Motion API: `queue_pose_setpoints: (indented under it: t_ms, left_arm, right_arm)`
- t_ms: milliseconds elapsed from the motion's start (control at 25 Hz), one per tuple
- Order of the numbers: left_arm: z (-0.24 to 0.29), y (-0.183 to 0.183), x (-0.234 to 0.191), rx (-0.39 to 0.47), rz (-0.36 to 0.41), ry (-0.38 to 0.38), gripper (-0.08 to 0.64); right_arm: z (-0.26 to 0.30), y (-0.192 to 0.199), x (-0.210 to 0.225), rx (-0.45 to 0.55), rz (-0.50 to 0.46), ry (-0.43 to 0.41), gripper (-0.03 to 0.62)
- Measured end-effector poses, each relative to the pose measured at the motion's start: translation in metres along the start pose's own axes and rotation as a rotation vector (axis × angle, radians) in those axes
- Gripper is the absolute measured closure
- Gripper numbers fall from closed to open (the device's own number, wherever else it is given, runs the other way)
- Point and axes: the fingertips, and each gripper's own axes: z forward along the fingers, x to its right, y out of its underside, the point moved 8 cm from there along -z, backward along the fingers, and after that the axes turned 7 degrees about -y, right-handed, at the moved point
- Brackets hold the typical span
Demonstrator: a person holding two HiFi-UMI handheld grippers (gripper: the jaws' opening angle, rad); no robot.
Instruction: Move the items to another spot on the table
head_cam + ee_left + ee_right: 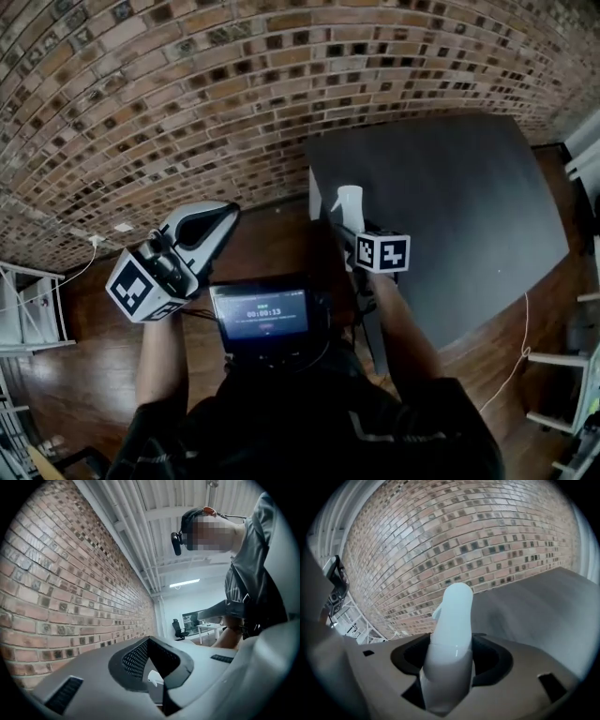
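- Two grippers raised: the left gripper (208,225), at nine o'clock, has its jaws together and looks empty.
- The right gripper (342,230) clamps a white spray bottle (348,202) at one o'clock, by the table's left edge.
- Best done upright, set well onto the dark table (450,206) before release.

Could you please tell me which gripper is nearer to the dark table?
Right. The right gripper, shut on a white bottle, is at the left edge of the dark table. The left gripper is off to the table's left, over the wooden floor.
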Motion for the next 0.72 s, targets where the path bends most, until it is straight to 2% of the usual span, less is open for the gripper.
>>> queue_pose_setpoints:
  t_ms: [200,440,720]
  left_arm:
    - [0.017,0.013,-0.060,0.020,-0.030,0.109,0.565]
    - [0.030,0.026,-0.114,0.022,-0.033,0.177,0.565]
    - [0.043,0.047,-0.152,0.005,-0.076,0.214,0.565]
  right_arm:
    - [0.025,-0.008,0.019,0.029,0.118,0.105,0.310]
    - [0.060,-0.013,0.051,-0.012,0.199,0.225,0.310]
    - [0.079,-0.012,0.084,-0.044,0.282,0.334,0.310]
